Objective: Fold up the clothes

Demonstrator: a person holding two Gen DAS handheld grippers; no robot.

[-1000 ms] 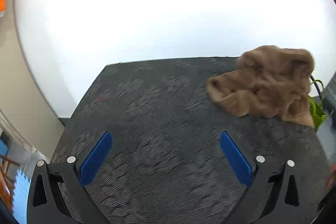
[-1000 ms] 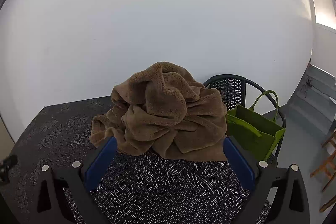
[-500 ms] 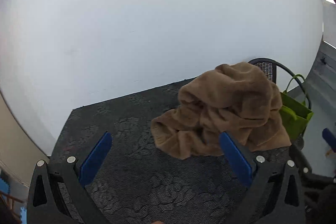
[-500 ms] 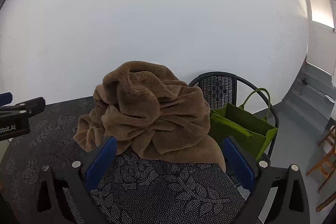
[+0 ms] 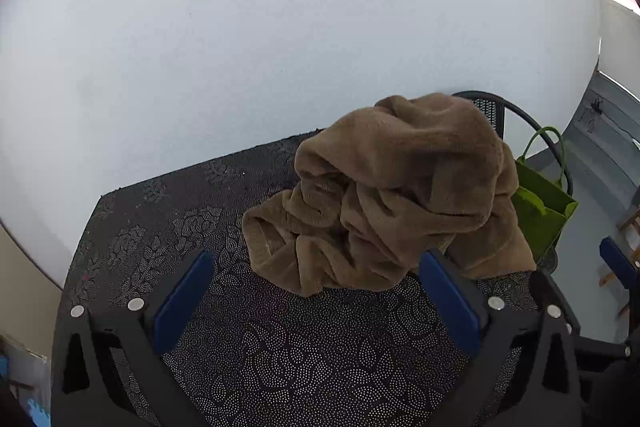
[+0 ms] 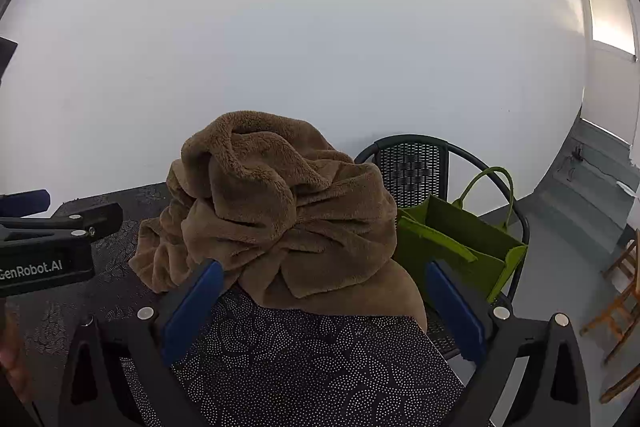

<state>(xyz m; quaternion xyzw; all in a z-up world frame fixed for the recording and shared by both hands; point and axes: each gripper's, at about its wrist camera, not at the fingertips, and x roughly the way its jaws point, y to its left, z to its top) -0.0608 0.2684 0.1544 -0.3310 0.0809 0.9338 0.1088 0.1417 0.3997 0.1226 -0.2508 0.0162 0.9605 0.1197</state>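
A fuzzy brown garment (image 5: 396,195) sits bunched up at the far right edge of the dotted black tabletop (image 5: 304,359). Both grippers, left (image 5: 316,291) and right (image 6: 320,301), have wide, empty jaws. Lots of bare room lies left.

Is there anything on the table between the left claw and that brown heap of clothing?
Nothing: in the left wrist view only bare patterned tablecloth lies between the open left claw and the crumpled brown garment.

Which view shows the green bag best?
The right wrist view: the green bag shows its open top, both handles and front face, on the chair. In the left wrist view the brown garment hides most of it, leaving one side and a handle.
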